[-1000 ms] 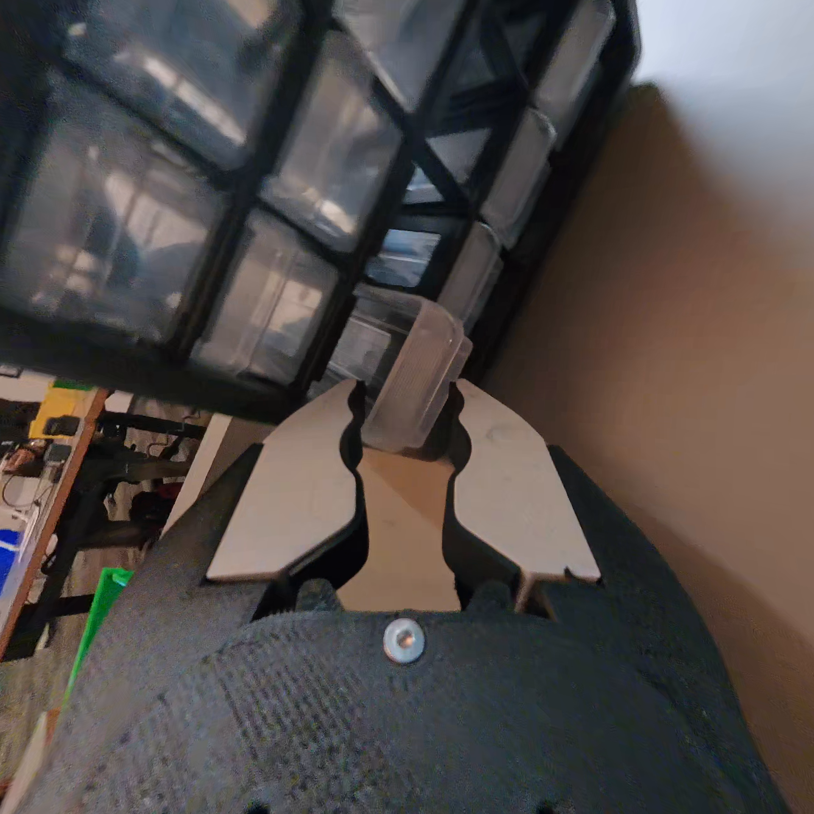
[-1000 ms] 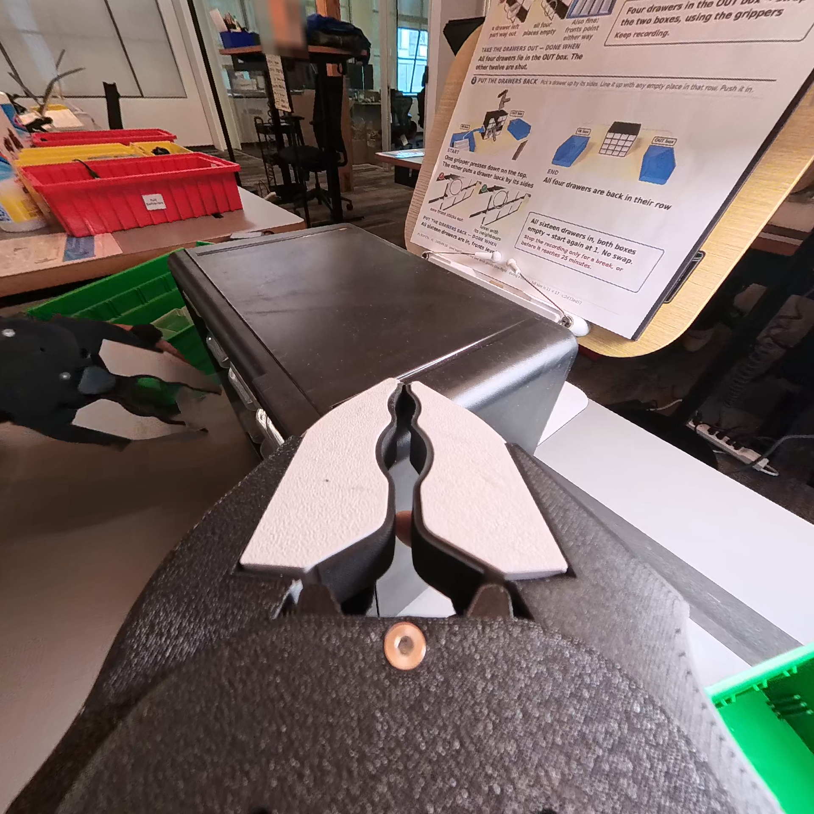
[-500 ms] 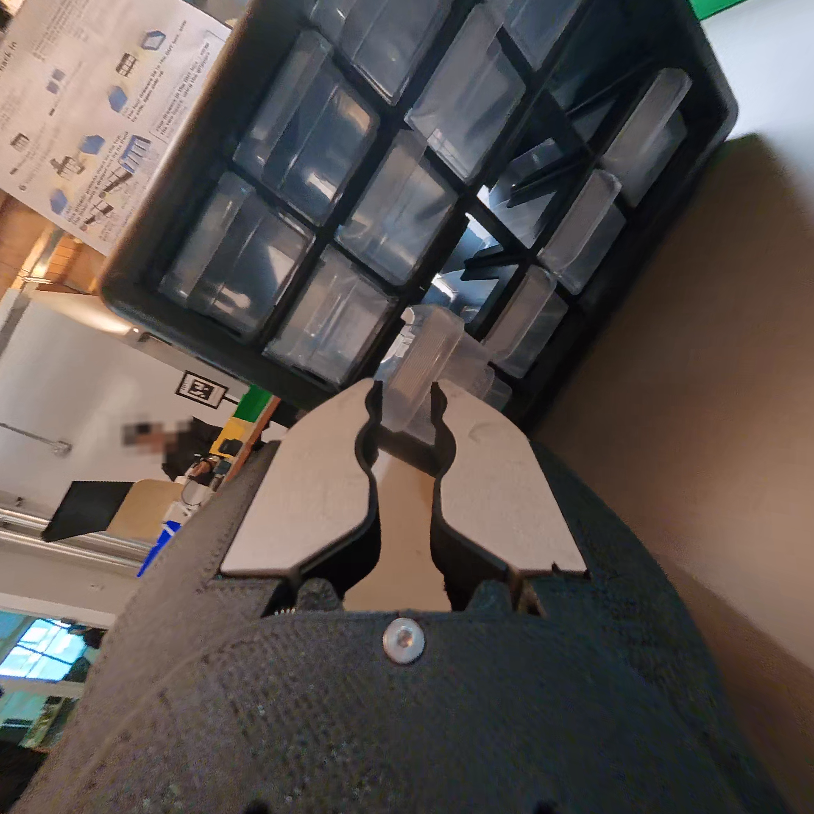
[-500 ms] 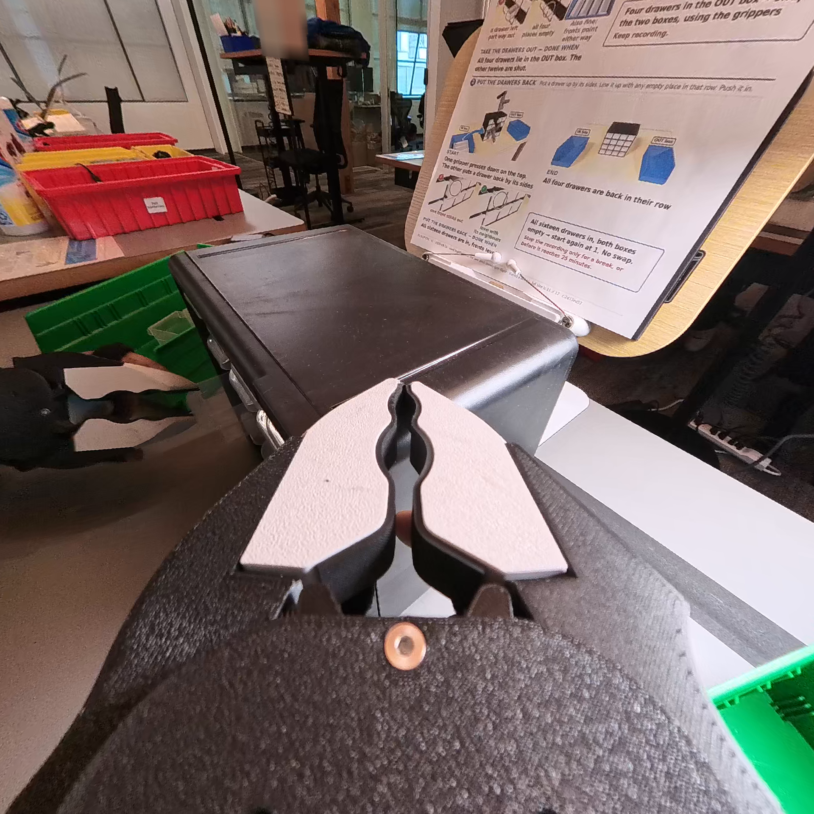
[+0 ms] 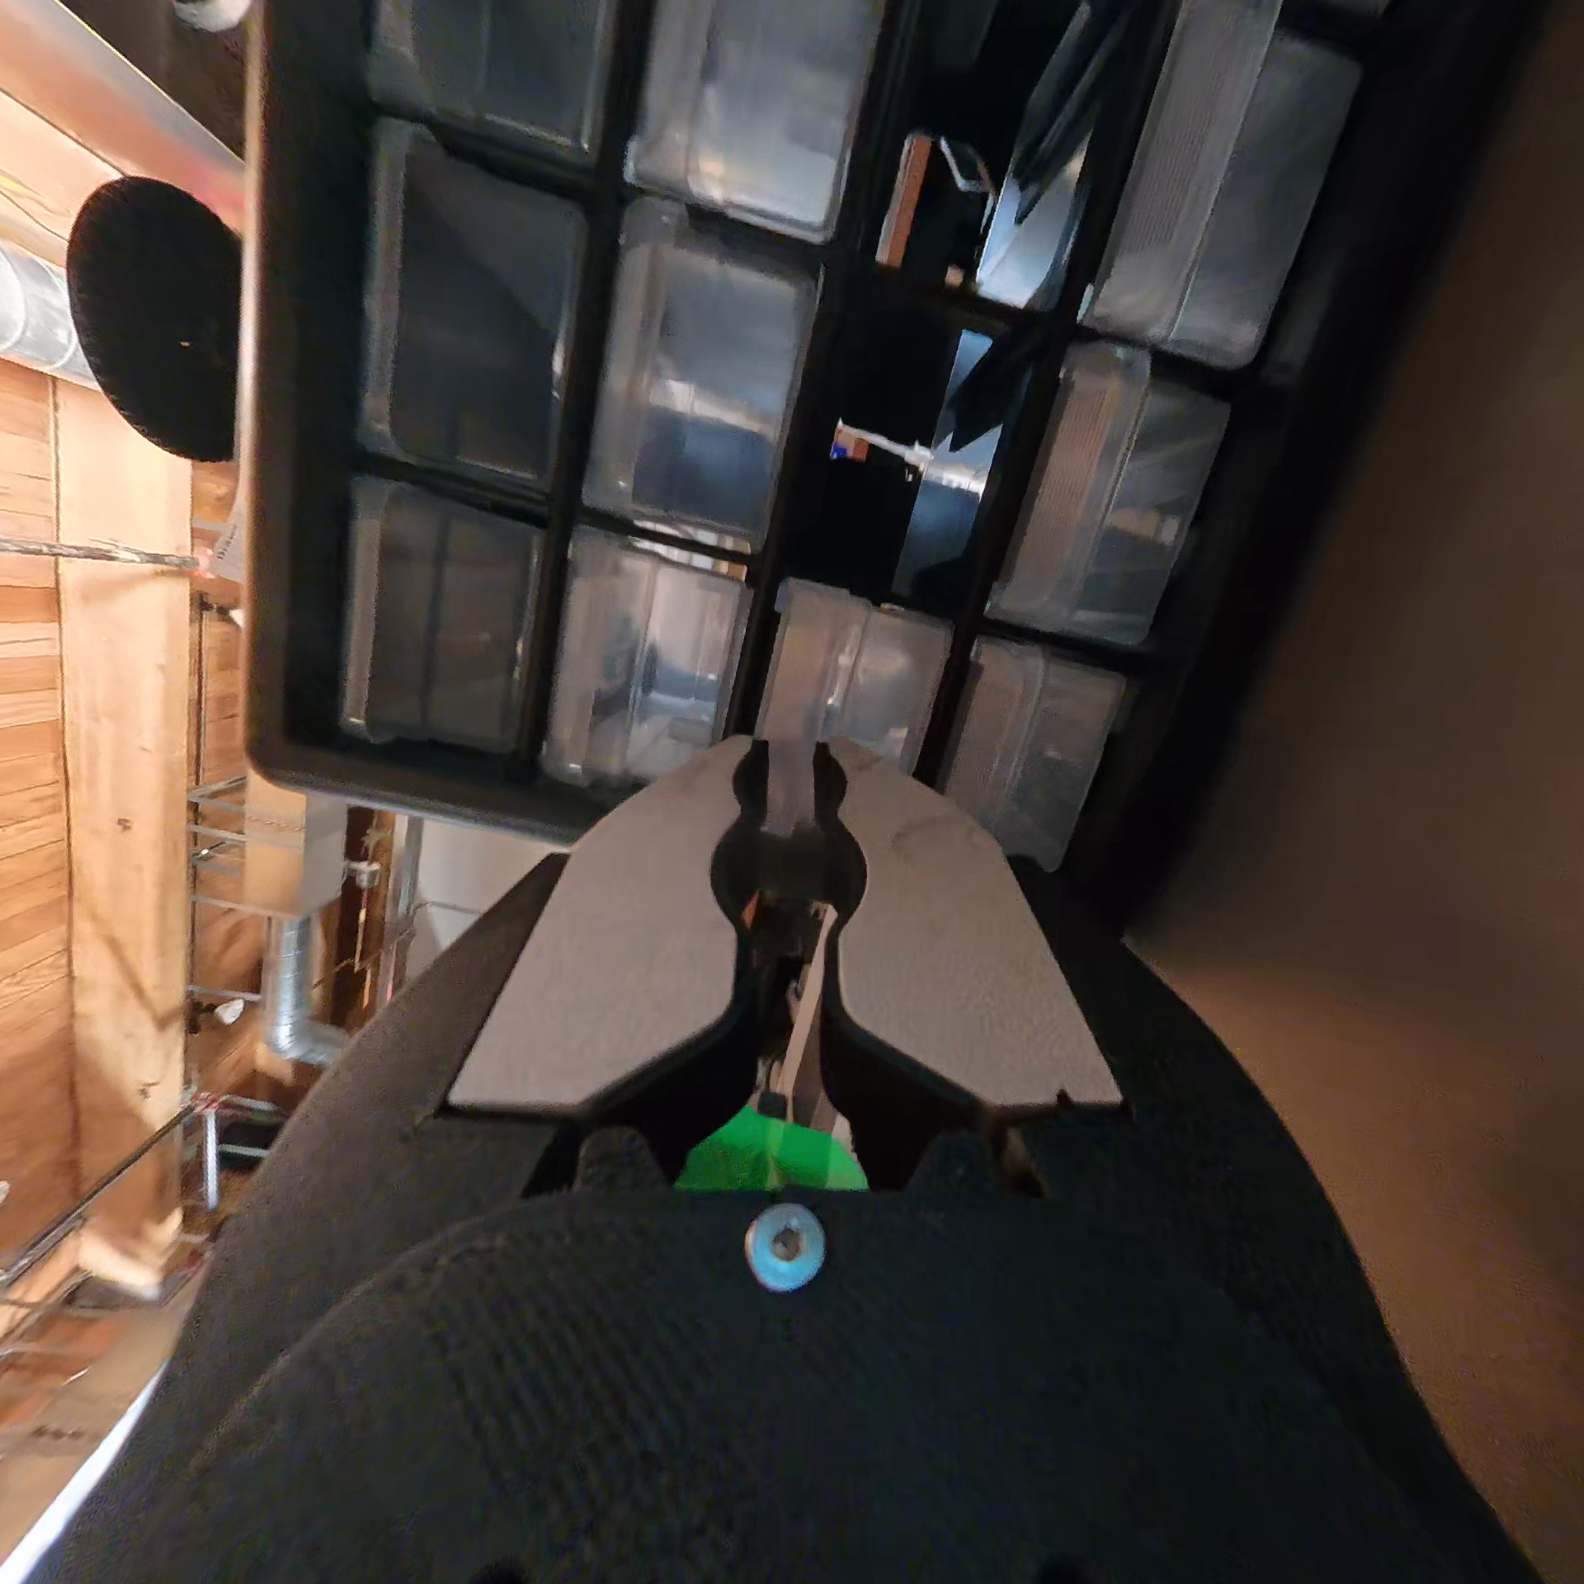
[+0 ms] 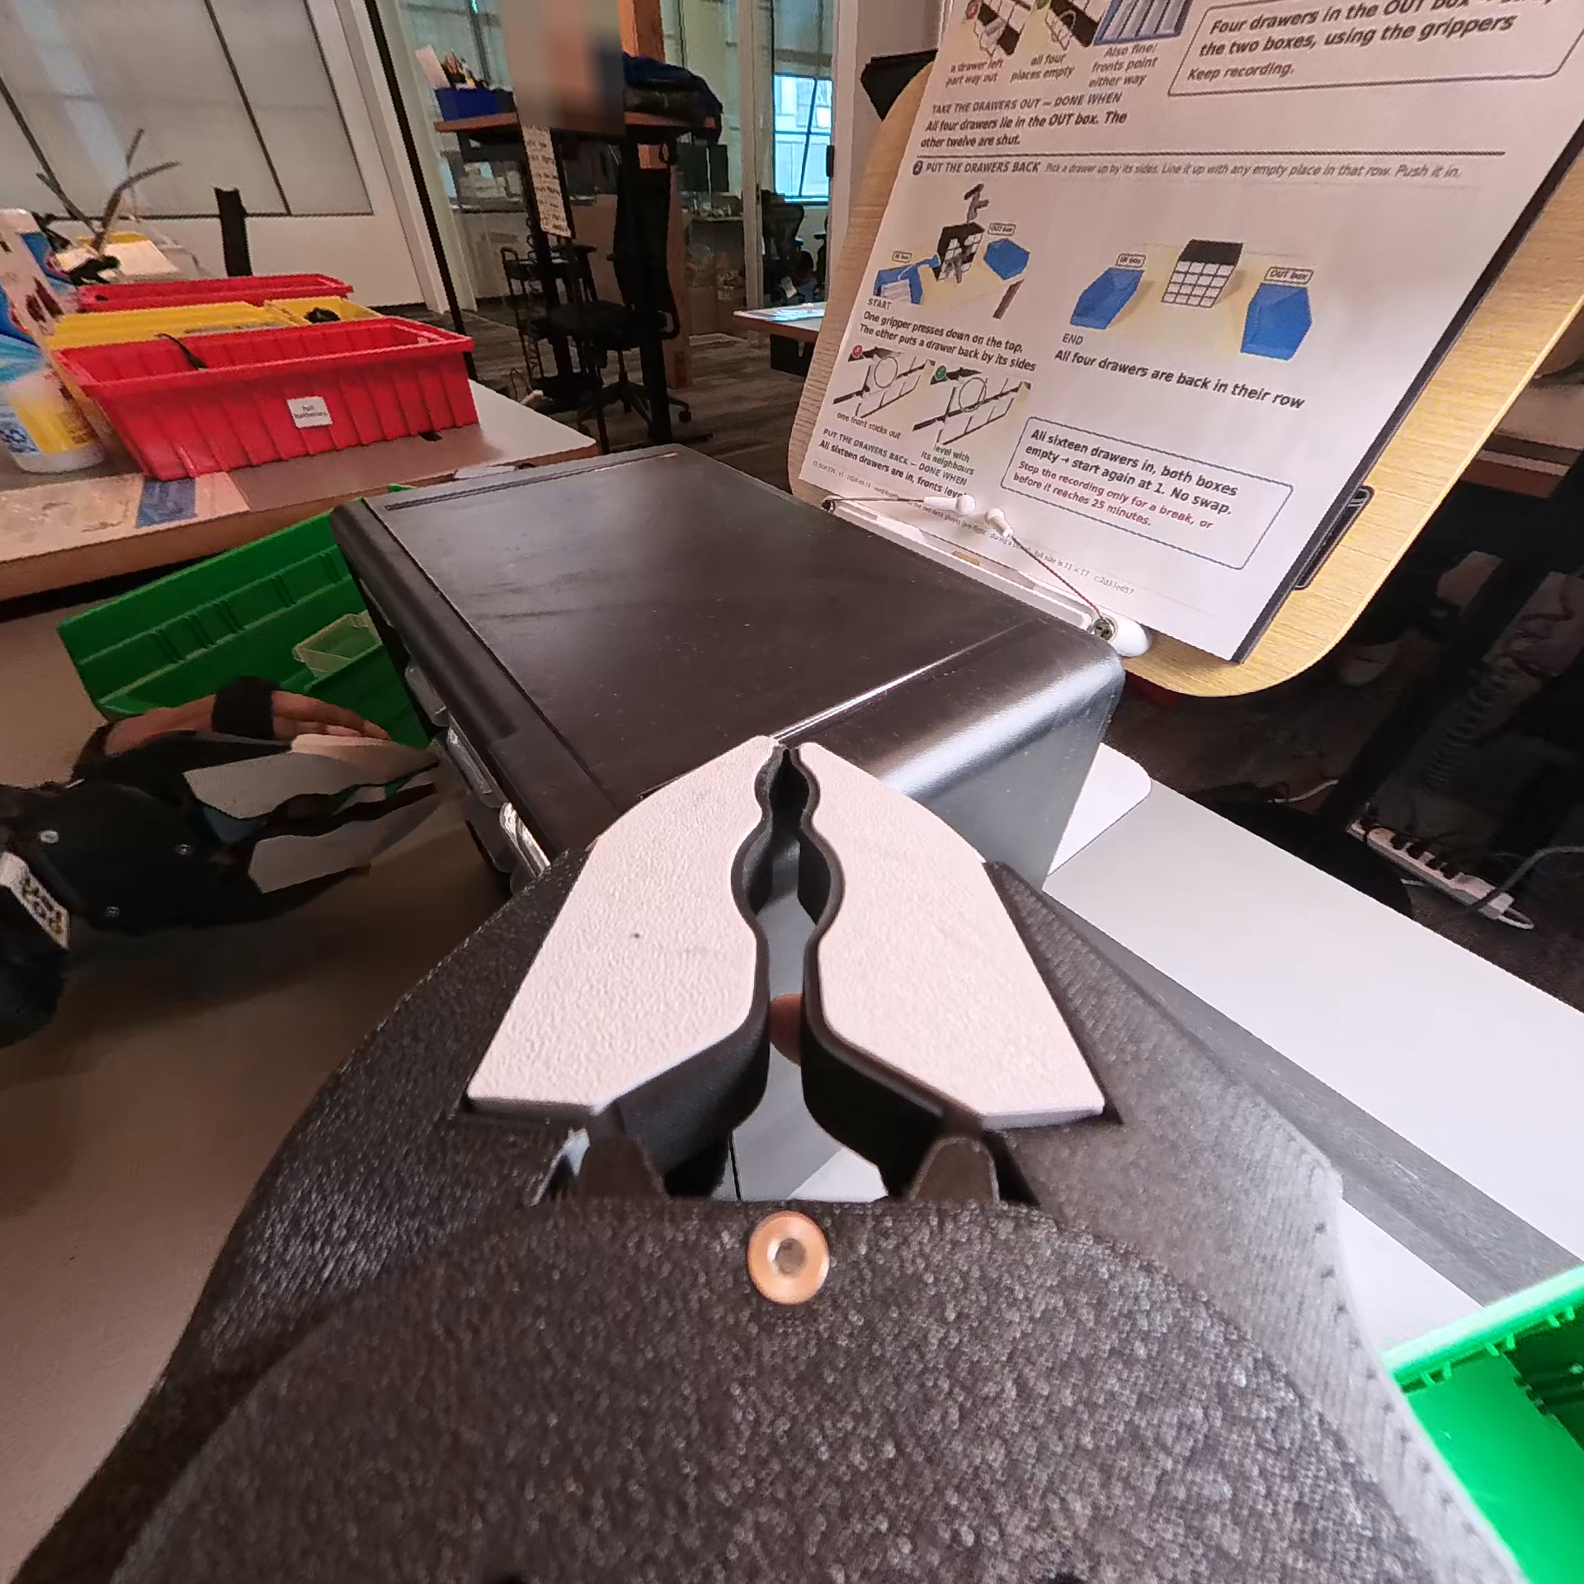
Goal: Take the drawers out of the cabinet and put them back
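Left wrist view: left tool (image 5: 787, 759) pinched on clear drawer (image 5: 857, 664) handle, drawer part-way out of black cabinet (image 5: 291, 531), beside empty slots. Likely pulling out; next, steady straight draw.

Right wrist view: right tool (image 6: 784, 759) closed, empty, pressing on cabinet top (image 6: 686, 566).

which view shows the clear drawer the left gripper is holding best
The left wrist view: the clear drawer sits centred, its handle tab pinched in the left gripper, at the cabinet front. The right wrist view shows only the cabinet top and clear drawer edges beside it.
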### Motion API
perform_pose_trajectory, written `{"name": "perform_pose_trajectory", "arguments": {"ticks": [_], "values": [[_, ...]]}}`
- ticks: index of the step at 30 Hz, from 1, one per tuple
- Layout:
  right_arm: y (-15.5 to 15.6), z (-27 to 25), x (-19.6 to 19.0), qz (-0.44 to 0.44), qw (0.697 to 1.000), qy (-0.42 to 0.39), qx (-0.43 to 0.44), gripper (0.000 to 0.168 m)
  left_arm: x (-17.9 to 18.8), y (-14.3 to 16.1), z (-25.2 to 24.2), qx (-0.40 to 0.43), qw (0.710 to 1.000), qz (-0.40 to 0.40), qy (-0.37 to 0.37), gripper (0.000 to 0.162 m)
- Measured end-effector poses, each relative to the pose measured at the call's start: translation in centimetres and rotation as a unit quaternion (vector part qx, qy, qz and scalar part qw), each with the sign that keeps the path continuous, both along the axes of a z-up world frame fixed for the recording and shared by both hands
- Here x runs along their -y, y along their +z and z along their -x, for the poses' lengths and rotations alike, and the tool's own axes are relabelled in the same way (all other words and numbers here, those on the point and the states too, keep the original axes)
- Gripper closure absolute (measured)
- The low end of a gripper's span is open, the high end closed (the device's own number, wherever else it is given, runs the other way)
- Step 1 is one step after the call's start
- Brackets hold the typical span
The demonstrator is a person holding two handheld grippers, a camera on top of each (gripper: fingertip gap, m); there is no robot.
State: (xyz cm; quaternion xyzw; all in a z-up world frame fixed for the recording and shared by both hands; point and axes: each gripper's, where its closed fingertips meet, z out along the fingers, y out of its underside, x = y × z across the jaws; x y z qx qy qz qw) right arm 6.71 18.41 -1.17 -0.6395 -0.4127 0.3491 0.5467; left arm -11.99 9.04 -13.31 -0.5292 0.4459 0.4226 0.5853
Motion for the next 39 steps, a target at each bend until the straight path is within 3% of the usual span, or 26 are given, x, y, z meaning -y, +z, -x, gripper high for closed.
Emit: {"name": "perform_pose_trajectory", "arguments": {"ticks": [9,11,14,16,18,22,28,39], "values": [[0.0,0.0,0.0,0.0,1.0,0.0,-0.002,0.168,-0.9,0.0,0.4,0.012,0.999,0.039,0.033,0.152],[0.0,0.0,0.0,0.001,1.0,0.0,-0.002,0.168,-0.2,0.2,0.1,0.057,0.996,0.063,0.014,0.149],[0.0,0.0,0.0,0.001,1.0,0.001,-0.004,0.168,1.4,0.7,0.2,0.195,0.973,0.125,-0.02,0.132],[0.0,0.1,-0.1,0.004,1.0,0.003,-0.007,0.168,2.7,2.0,0.6,0.281,0.946,0.15,-0.059,0.138],[0.0,0.1,-0.1,0.006,1.0,0.004,-0.01,0.168,3.2,3.4,2.3,0.315,0.935,0.153,-0.062,0.14],[0.0,0.1,-0.1,0.008,1.0,0.003,-0.012,0.168,3.3,3.4,3.9,0.286,0.94,0.178,-0.058,0.142],[0.0,0.0,-0.2,0.007,1.0,0.001,-0.011,0.168,3.3,1.3,0.8,0.229,0.944,0.217,-0.101,0.161],[0.0,0.1,-0.1,0.003,1.0,0.0,-0.007,0.168,-0.2,-0.7,0.2,0.207,0.951,0.226,-0.047,0.162]]}}
